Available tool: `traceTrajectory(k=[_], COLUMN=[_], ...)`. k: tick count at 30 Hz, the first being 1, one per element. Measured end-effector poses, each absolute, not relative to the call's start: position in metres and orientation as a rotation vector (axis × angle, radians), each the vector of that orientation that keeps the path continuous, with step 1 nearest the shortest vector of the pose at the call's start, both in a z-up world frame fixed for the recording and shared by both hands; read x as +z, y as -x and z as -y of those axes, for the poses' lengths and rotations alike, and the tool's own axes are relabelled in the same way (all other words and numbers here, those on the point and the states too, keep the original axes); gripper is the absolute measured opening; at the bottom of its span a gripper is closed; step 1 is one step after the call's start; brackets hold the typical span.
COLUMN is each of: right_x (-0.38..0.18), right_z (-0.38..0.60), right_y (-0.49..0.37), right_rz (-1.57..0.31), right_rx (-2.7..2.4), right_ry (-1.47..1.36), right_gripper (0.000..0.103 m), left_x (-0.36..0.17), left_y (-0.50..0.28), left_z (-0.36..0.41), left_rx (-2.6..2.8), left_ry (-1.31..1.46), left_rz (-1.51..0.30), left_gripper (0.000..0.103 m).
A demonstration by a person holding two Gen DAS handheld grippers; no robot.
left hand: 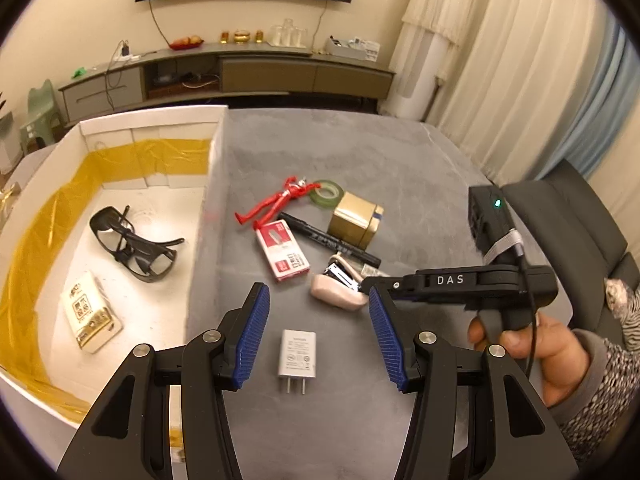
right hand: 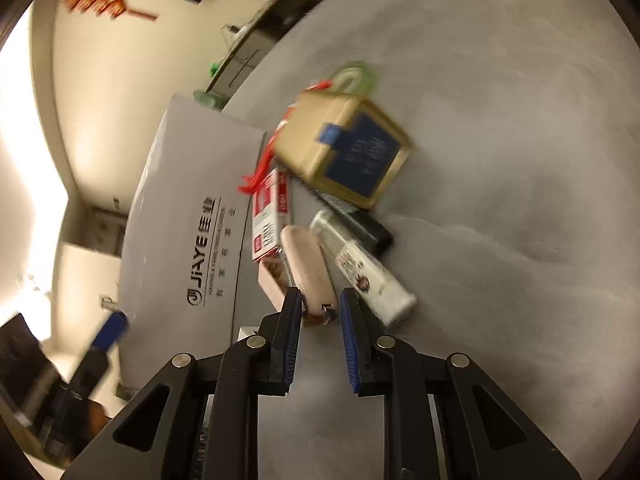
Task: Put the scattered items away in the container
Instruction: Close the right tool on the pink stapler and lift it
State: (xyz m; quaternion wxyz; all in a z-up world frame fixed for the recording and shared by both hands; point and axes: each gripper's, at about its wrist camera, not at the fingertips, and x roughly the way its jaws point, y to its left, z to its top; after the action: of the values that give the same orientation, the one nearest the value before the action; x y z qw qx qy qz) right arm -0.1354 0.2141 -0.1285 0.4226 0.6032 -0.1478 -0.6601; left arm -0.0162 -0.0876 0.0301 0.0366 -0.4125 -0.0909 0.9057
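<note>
At lower centre of the left wrist view, your left hand-held gripper point(left hand: 316, 336) stands wide open over the white charger point(left hand: 297, 354), which lies flat on the grey counter point(left hand: 400, 168) between the blue pads point(left hand: 253, 336). The box point(left hand: 36, 216) fills the left, already holding goggles point(left hand: 134, 246) and a packet point(left hand: 91, 318). Centre the charger, lower squarely, then close. Right of centre, your right hand-held gripper point(left hand: 366, 289) noses at the pink stapler point(left hand: 338, 290).

Low in the blurred right wrist view, the right hand-held gripper point(right hand: 320, 312) is nearly closed with the stapler point(right hand: 308, 270) end between the pads, the left one seemingly touching. Steady your wrist, seat deeper, and avoid the tube point(right hand: 360, 268) alongside.
</note>
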Motion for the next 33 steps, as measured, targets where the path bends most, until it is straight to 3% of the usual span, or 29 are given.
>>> traceTrajectory(k=[5, 7, 9, 12, 13, 16, 18, 22, 24, 25, 28, 33], right_x=[-0.089, -0.078, -0.077, -0.092, -0.097, -0.097, -0.093, -0.12, -0.138, -0.141, -0.123, -0.115], right_z=[-0.19, -0.172, -0.152, -0.13, -0.128, -0.138, -0.149, -0.196, -0.214, -0.222, -0.232, -0.226], right_y=[0.101, 0.079, 0.06, 0.044, 0.046, 0.06, 0.075, 0.128, 0.14, 0.144, 0.15, 0.154], right_rz=[-0.066, -0.256, -0.445, -0.672, -0.689, -0.592, -0.434, 0.344, 0.496, 0.534, 0.408, 0.243], right_rx=[-1.87, -1.92, -1.946, -1.927, -1.923, -1.917, -1.881, -1.472, -1.397, -1.392, -1.554, -1.717], right_ry=[-1.236, -1.082, -0.947, -0.871, -0.886, -0.976, -1.075, -1.474, -1.558, -1.567, -1.498, -1.438], right_gripper=[0.026, 0.044, 0.055, 0.056, 0.049, 0.044, 0.044, 0.045, 0.042, 0.046, 0.053, 0.055], left_x=[0.036, 0.04, 0.043, 0.041, 0.04, 0.036, 0.036, 0.039, 0.039, 0.039, 0.037, 0.02], left_y=[0.016, 0.016, 0.015, 0.016, 0.016, 0.015, 0.014, 0.014, 0.016, 0.016, 0.019, 0.024], left_z=[0.089, 0.093, 0.098, 0.103, 0.104, 0.107, 0.108, 0.103, 0.096, 0.093, 0.085, 0.068], left_rx=[2.82, 2.844, 2.861, 2.861, 2.861, 2.842, 2.833, 2.817, 2.804, 2.797, 2.779, 2.738], left_ry=[1.227, 1.204, 1.189, 1.2, 1.208, 1.234, 1.236, 1.215, 1.218, 1.219, 1.229, 1.306], left_rz=[0.307, 0.336, 0.359, 0.357, 0.353, 0.357, 0.363, 0.357, 0.339, 0.331, 0.307, 0.216], left_gripper=[0.055, 0.055, 0.055, 0.055, 0.055, 0.055, 0.055, 0.055, 0.055, 0.055, 0.055, 0.055])
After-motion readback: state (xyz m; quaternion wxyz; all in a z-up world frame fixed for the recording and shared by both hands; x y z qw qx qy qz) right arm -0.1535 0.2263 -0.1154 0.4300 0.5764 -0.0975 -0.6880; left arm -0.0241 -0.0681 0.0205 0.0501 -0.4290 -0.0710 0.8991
